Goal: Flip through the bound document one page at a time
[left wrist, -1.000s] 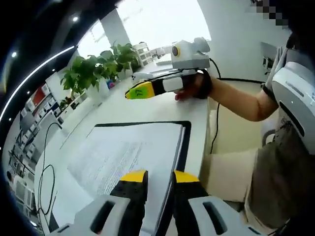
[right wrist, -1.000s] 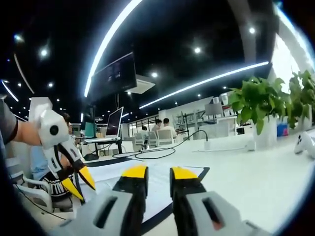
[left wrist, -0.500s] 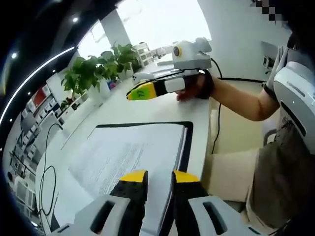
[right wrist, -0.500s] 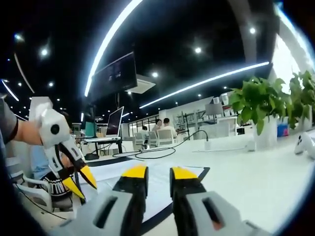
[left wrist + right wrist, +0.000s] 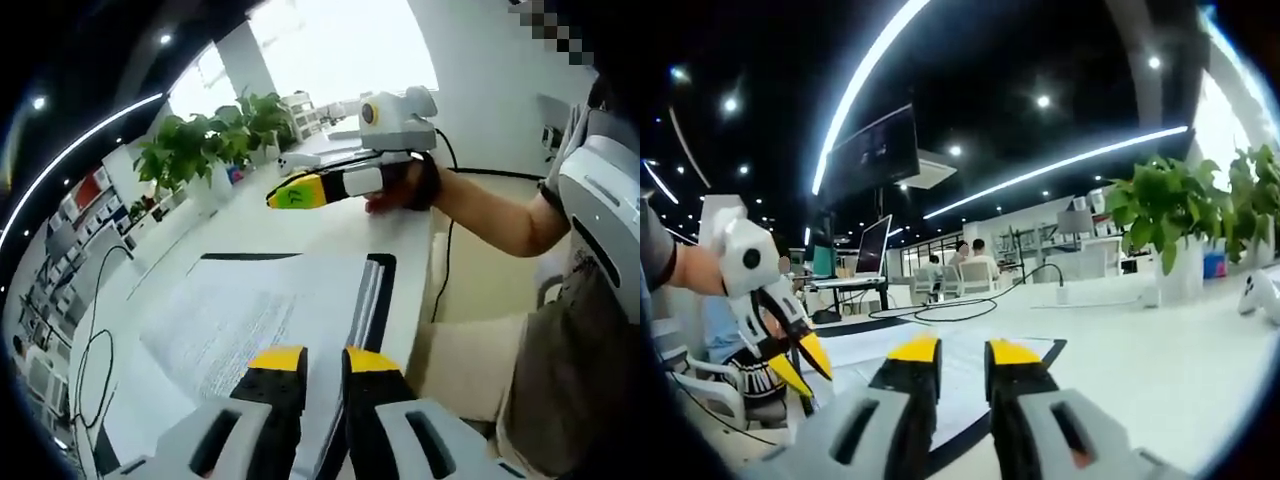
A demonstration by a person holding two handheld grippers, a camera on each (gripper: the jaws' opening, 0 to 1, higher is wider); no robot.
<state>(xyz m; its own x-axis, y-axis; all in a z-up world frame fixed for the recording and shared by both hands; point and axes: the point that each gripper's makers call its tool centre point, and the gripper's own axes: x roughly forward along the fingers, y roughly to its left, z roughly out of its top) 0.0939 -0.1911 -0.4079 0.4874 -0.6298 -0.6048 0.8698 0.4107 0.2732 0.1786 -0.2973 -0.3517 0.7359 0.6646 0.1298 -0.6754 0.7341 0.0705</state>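
No page is held: the document lies flat on the tabletop. The left gripper is slightly spread above its near edge; the right gripper is likewise parted, empty. A page corner must next be pinched.

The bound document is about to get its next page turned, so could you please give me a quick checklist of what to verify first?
1. Bound document lies flat and open on the white table: ok.
2. Left gripper at the document's near edge, jaws slightly apart: ok.
3. Single page between its jaws: cannot tell.
4. Right gripper clear of the pages: ok.
5. Black cable off the pages: ok.
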